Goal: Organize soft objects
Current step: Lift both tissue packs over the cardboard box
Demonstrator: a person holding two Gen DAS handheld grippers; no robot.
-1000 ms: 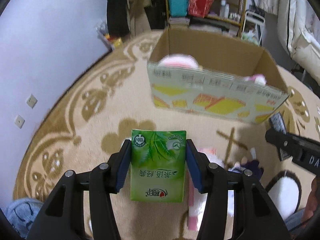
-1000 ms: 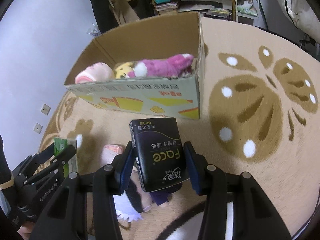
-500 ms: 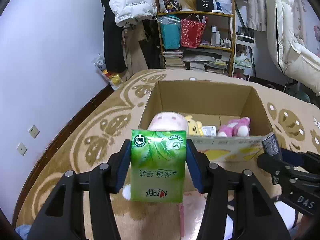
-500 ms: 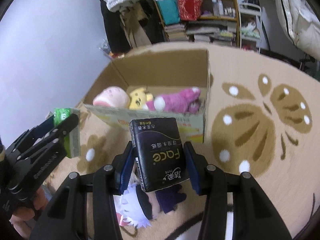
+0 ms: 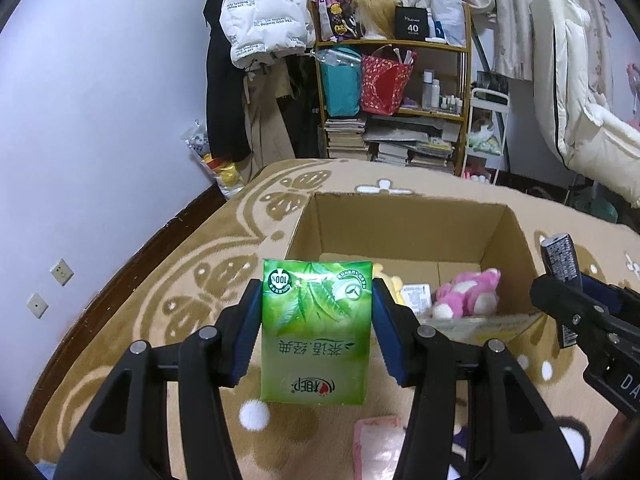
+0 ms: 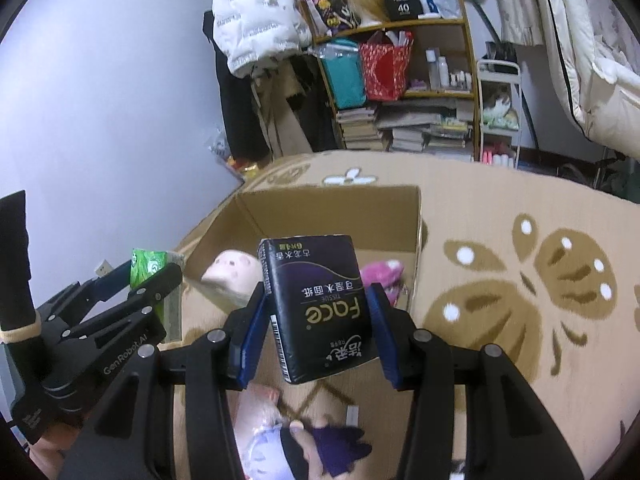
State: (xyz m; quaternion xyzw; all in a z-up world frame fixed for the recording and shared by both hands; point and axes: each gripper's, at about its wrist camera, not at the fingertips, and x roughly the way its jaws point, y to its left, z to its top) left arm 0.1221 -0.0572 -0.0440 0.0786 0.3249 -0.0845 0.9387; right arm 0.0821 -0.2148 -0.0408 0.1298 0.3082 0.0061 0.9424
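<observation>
Both jaws are clamped on tissue packs: the left gripper (image 5: pixel 316 320) holds the green pack (image 5: pixel 315 332), the right gripper (image 6: pixel 316 320) the black pack (image 6: pixel 318 308). Since 1 second ago, both have risen above the box's (image 5: pixel 404 232) near edge. Packs upright, print inverted.

home bedroom | patterned rug (image 5: pixel 168 292) | cluttered shelf (image 5: pixel 394 80) | hanging coats (image 5: pixel 264 20)
</observation>
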